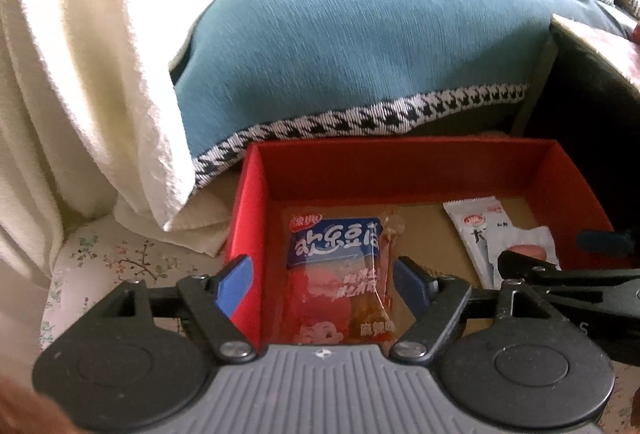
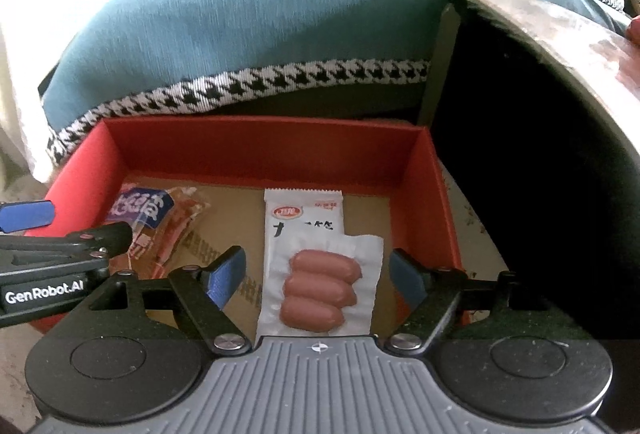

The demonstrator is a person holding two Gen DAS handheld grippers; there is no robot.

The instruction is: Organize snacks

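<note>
Both grippers are hanging over the red box (image 2: 272, 149). The left gripper (image 1: 326, 274) is gaping wide above 2 snack packs (image 1: 332, 266) lying inside at the left. The right gripper (image 2: 316, 274) is standing wide around the sausage pack (image 2: 320, 266), pads apart from it.

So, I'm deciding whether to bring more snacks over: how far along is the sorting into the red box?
Done: a blue-and-red bean snack packet and a white sausage packet lie flat inside the red box. In hand: nothing; the left gripper and right gripper are open above their packets, pads clear of them. Left: no loose snacks show outside the box, though these views cover little beyond it.
</note>
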